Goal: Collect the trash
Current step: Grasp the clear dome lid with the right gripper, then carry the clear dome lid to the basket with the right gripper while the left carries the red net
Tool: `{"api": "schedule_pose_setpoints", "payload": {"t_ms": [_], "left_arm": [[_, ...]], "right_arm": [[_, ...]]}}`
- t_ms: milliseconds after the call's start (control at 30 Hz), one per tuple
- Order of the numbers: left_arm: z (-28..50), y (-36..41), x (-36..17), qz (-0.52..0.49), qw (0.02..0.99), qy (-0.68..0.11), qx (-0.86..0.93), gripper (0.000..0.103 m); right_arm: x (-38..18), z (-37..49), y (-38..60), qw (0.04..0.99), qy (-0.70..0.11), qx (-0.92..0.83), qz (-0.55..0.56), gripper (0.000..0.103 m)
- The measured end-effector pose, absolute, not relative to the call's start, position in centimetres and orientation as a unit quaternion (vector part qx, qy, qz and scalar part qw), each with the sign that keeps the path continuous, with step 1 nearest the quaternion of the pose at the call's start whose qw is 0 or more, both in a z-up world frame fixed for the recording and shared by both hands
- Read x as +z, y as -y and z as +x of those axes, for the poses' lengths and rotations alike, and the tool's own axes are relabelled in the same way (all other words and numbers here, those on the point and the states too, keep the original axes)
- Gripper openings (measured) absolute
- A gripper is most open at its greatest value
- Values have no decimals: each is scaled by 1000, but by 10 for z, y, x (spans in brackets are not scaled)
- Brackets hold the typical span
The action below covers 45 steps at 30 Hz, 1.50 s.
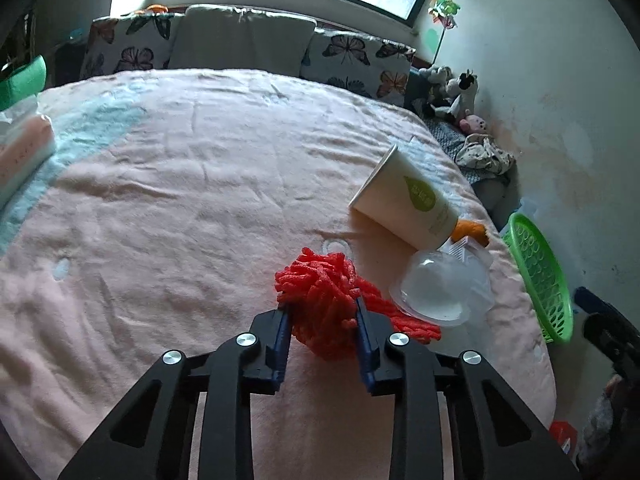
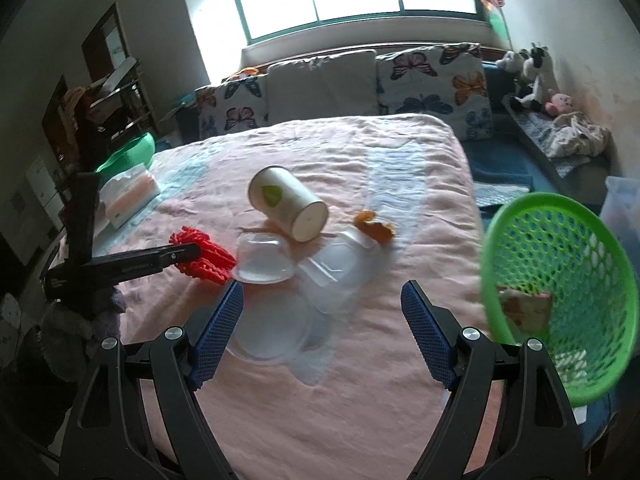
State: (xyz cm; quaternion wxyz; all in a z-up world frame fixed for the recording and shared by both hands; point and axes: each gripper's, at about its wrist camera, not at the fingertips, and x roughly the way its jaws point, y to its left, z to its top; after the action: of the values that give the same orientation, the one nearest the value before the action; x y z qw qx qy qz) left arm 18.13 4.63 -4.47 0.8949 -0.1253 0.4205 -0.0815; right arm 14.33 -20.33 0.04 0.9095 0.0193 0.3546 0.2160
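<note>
A red fuzzy yarn bundle (image 1: pixel 320 292) lies on the pink bed, and my left gripper (image 1: pixel 323 308) is shut on it, its blue pads pressing both sides. The right wrist view shows the same bundle (image 2: pixel 208 258) with the left gripper (image 2: pixel 188 254) reaching in from the left. My right gripper (image 2: pixel 322 288) stands open above clear plastic containers (image 2: pixel 264 258) and a flat clear lid (image 2: pixel 272 332), holding nothing. A white paper cup (image 2: pixel 286 204) lies on its side behind them, with an orange peel (image 2: pixel 374 226) beside it.
A green mesh basket (image 2: pixel 520 208) with some scraps inside sits off the bed's right edge, seen also as the basket (image 1: pixel 538 276) in the left wrist view. A tissue pack (image 2: pixel 128 196) lies at the left. Butterfly pillows (image 2: pixel 432 80) line the headboard, and stuffed toys (image 2: pixel 532 76) sit by the wall.
</note>
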Motion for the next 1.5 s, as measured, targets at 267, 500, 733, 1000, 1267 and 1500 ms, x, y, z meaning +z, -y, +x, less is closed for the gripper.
{"api": "schedule_pose_setpoints", "payload": {"t_ms": [267,500,733,1000,1267,1500], "left_arm": [[163,-64,-22,-115,911,-391,-64,27],[153,-86,-14,-125,915,-382,-48,27],[146,-99,-8,-131,918,-372,-46,27],[146,-103,-12,-135,916,-375,-47,27],[146,-103,-12,-136,916,-375,-48,27],[144,-99,-8,-134,917,-371,-51,27]], "right_arm": [[-10,164,166,896,-369,246,3,79],[-19,177,136,887,-379,261,-21,74],[-31,193,116,882,-390,261,-42,72],[-47,209,98,875,-405,254,-72,66],[-56,214,96,873,-415,244,-80,57],[-44,203,106,878,-402,252,-58,57]]}}
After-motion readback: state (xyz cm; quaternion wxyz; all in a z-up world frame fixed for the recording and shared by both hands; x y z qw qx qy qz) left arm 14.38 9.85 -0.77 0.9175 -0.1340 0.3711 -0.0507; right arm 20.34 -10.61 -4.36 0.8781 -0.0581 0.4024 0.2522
